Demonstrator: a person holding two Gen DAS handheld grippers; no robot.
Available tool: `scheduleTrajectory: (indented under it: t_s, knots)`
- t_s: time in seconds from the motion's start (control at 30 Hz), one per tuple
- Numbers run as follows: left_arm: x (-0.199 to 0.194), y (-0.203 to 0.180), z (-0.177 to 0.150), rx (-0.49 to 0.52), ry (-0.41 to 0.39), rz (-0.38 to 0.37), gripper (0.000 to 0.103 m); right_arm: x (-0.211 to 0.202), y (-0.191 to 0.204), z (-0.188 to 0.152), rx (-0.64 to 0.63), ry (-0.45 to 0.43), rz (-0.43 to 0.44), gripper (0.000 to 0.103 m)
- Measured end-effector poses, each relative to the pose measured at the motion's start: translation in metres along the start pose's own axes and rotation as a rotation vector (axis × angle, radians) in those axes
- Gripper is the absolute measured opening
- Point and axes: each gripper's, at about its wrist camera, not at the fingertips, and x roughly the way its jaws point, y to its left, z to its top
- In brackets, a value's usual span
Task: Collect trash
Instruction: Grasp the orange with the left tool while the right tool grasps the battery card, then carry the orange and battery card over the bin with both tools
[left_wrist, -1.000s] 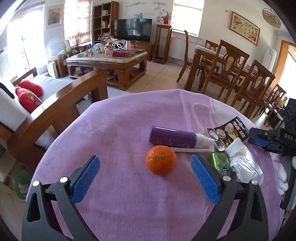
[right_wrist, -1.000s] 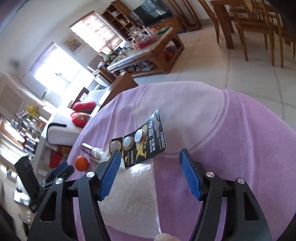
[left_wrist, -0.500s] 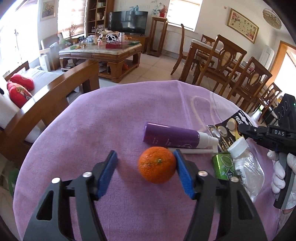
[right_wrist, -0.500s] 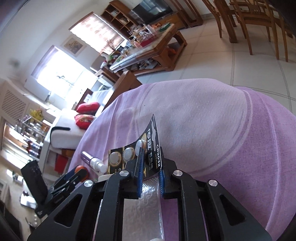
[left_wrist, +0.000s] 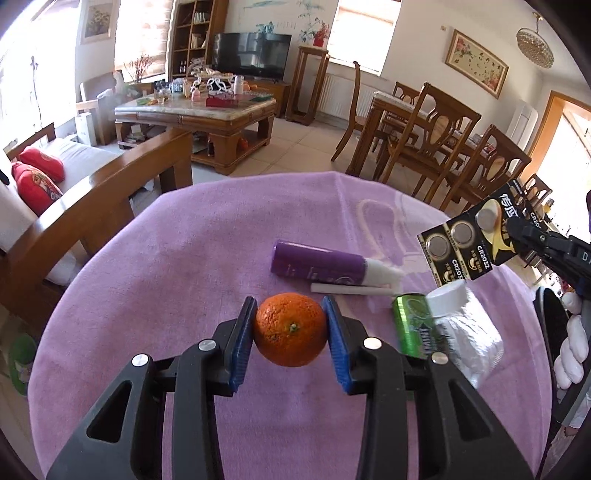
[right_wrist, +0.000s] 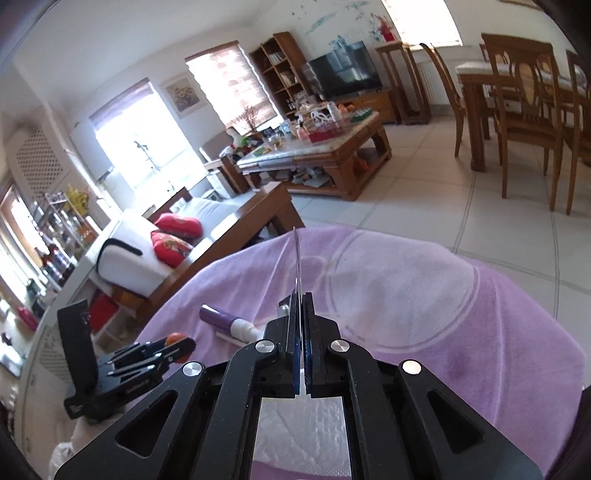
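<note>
On the purple-clothed table (left_wrist: 155, 280), the left tool (left_wrist: 290, 326) is closing its pads onto the orange (left_wrist: 291, 328), wide apart a second ago. The right tool (right_wrist: 300, 314), now clamped on the battery card (left_wrist: 467, 240), is lifting it clear.

Right tongs (right_wrist: 300, 310) clamped on edge-on card (right_wrist: 296, 258) — purple cloth (right_wrist: 424, 314) beneath, left tongs (right_wrist: 173, 345) around orange (right_wrist: 176, 338).

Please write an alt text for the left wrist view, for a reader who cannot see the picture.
The left gripper is closing its blue fingers around an orange on a purple tablecloth. Behind the orange lie a purple tube and a white stick, with a green tin and a clear bottle at right. The right gripper holds a card of coin batteries above the table.
</note>
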Motion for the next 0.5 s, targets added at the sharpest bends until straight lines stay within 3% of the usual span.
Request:
scheduleTrajectory:
  t_s: [0.2, 0.5]
  knots:
    - [-0.036, -0.032, -0.006, 0.033, -0.088, -0.064, 0.037, -0.048, 0.007, -0.009, -0.044, -0.079, -0.022, 0.002]
    - [-0.073, -0.114, -0.017, 0.143, -0.167, -0.198, 0.037, -0.133, -0.027, -0.046, -0.001, -0.14, -0.007, 0.002]
